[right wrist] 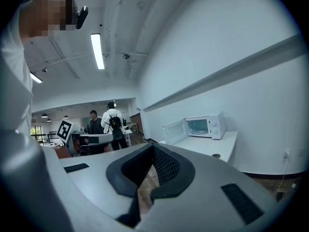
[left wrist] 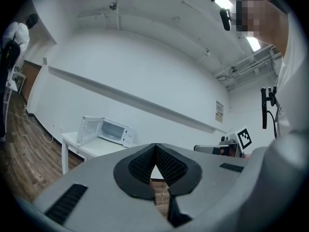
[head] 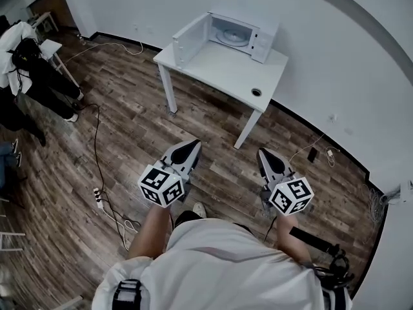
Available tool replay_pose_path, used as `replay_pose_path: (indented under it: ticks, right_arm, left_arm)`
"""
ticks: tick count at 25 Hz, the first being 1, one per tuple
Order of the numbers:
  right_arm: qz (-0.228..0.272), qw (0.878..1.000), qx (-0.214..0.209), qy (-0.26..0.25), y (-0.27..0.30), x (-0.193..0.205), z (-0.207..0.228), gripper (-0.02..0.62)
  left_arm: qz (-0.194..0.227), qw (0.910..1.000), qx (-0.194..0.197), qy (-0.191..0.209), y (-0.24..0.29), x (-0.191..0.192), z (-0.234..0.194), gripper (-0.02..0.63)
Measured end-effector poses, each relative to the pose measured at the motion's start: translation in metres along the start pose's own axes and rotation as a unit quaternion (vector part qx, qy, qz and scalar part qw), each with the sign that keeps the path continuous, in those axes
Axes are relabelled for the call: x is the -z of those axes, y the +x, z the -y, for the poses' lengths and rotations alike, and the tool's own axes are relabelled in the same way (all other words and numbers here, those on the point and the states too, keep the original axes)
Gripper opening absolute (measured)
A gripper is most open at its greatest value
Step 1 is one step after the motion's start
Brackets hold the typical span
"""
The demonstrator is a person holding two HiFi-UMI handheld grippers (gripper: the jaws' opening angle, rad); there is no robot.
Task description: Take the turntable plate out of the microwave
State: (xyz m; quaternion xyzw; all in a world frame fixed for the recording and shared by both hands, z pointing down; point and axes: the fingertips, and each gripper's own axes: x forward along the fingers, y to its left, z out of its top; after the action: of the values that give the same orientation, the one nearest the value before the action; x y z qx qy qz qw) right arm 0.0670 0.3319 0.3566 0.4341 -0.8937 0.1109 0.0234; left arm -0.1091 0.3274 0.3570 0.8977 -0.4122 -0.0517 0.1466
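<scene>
A white microwave (head: 244,34) stands at the back of a white table (head: 213,66) against the wall, its door (head: 190,39) swung open to the left. Inside it lies the round glass turntable plate (head: 233,38). The microwave (left wrist: 110,130) also shows small in the left gripper view and the microwave (right wrist: 203,126) in the right gripper view. Both grippers are held over the wooden floor, well short of the table. My left gripper (head: 191,145) and my right gripper (head: 264,154) are both shut, with nothing between the jaws.
A small round hole (head: 256,92) sits near the table's right front corner. A cable and power strip (head: 98,197) lie on the floor at the left. Chairs with clothes (head: 26,60) stand far left. Two people (right wrist: 104,124) stand far off in the right gripper view.
</scene>
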Motion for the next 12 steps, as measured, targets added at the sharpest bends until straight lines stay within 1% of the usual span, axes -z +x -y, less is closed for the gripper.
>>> replay_pose_path:
  ticks: [5, 9, 12]
  right_arm:
    - [0.0, 1.0, -0.002, 0.009, 0.05, -0.006, 0.004, 0.003]
    - [-0.005, 1.0, -0.006, 0.014, 0.075, -0.008, 0.005, 0.005]
    - [-0.004, 1.0, -0.01, 0.017, 0.09, -0.018, -0.004, 0.005]
  left_arm:
    - [0.0, 1.0, -0.004, 0.0, 0.011, -0.012, -0.048, 0.009]
    - [0.005, 0.9999, -0.008, -0.007, 0.014, -0.016, -0.069, 0.009]
    - [0.01, 0.9998, -0.013, -0.013, 0.009, -0.026, -0.08, 0.009]
